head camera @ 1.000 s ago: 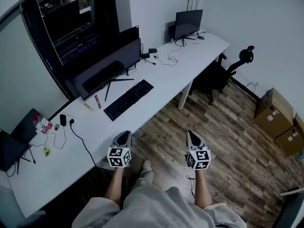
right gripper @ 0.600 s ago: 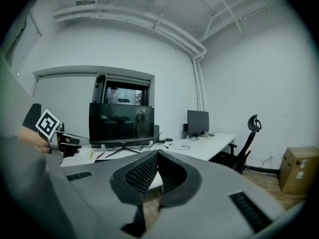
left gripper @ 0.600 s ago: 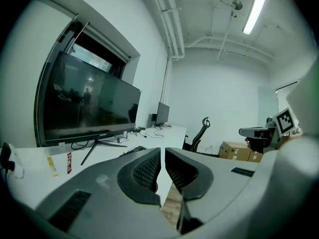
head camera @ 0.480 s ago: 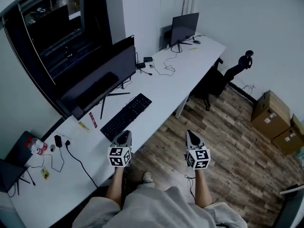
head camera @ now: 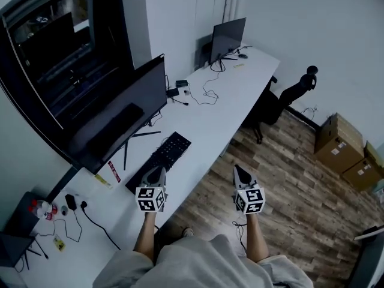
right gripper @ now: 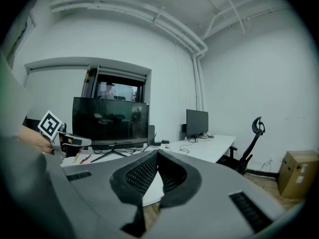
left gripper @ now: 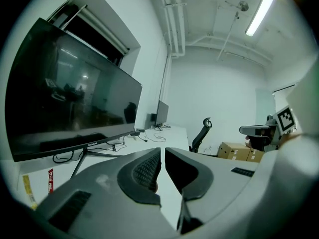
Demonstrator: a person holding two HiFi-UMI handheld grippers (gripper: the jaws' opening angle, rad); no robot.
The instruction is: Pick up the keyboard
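The left gripper [head camera: 156,173] and right gripper [head camera: 240,171] both have their jaws closed on nothing, so the pickup has not begun: reaching, opening and grasping all remain. The keyboard [head camera: 163,157], 1 long, flat, black slab, lies on the white desk [head camera: 240,83] before the monitor [head camera: 114,119], just ahead of the left gripper.

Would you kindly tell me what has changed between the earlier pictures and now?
The person has stepped closer to the desk, so the keyboard now lies just ahead of the left gripper. Nothing was taken hold of. The left gripper and the right gripper stay shut and empty, side by side.
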